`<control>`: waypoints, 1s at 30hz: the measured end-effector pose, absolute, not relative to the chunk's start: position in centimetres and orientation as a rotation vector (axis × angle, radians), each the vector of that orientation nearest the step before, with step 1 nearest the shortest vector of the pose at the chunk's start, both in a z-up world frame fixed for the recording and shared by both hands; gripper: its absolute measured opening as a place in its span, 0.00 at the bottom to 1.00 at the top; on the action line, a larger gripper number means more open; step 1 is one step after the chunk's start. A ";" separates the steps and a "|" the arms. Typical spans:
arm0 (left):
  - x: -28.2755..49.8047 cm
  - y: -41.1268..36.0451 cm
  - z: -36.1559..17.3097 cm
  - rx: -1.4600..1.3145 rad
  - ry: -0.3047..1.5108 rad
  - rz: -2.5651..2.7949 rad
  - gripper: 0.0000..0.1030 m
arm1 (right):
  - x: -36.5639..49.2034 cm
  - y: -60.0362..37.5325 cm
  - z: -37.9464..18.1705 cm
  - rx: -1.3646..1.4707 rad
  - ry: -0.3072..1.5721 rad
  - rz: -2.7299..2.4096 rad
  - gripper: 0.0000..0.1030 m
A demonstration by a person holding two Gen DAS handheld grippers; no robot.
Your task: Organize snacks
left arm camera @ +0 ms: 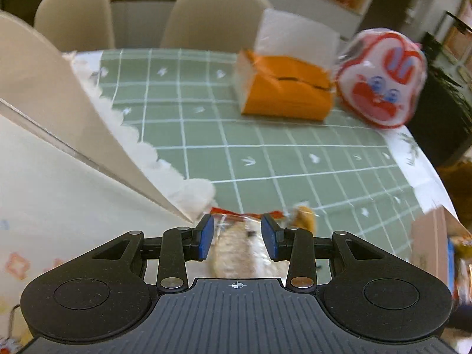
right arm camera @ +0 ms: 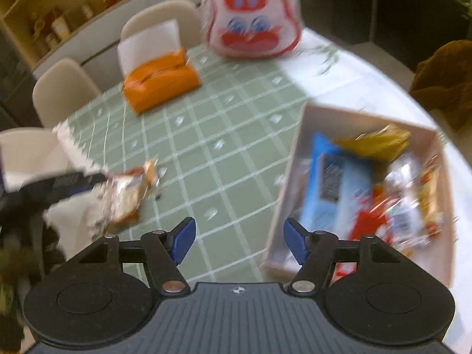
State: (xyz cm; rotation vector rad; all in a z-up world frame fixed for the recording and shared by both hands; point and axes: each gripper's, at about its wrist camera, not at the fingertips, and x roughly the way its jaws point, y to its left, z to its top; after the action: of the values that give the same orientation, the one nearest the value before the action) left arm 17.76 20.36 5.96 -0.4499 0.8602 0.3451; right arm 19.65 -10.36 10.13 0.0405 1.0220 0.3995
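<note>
Box (right arm camera: 436, 206) contents blurred; left gripper (left arm camera: 237, 240) clamps snack packet (left arm camera: 236, 253) – right gripper (right arm camera: 239, 240) agape, empty.

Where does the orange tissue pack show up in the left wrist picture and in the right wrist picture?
Left wrist view: the orange tissue pack lies upper right of centre, just left of the rabbit-face bag.
Right wrist view: the orange tissue pack lies upper left of centre, below and left of the rabbit-face bag.
Shared landmark: the rabbit-face bag, on the green checked tablecloth.
</note>
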 end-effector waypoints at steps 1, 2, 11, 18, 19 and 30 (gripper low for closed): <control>17.8 20.3 5.5 -0.450 0.860 0.350 0.39 | 19.6 -9.8 9.7 0.030 1.036 0.405 0.65; 17.9 20.2 5.1 -0.442 0.868 0.348 0.39 | 19.8 -9.3 9.4 0.023 1.044 0.406 0.65; 15.6 17.7 3.7 -0.325 0.886 0.197 0.47 | 25.3 -2.0 8.8 -0.011 1.055 0.473 0.65; 15.0 18.6 3.6 -0.375 0.904 0.163 0.51 | 27.8 6.2 4.3 -0.199 1.028 0.528 0.55; 15.1 18.7 3.6 -0.376 0.911 0.164 0.52 | 28.0 6.8 3.7 -0.213 1.035 0.534 0.54; 15.1 19.0 3.2 -0.404 0.904 0.144 0.53 | 26.4 4.7 3.6 -0.220 1.067 0.568 0.19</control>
State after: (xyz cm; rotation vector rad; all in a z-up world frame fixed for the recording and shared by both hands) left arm 15.10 19.05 3.21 -0.4043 0.9044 0.1441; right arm 26.37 4.68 3.65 -0.2200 1.0667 0.5682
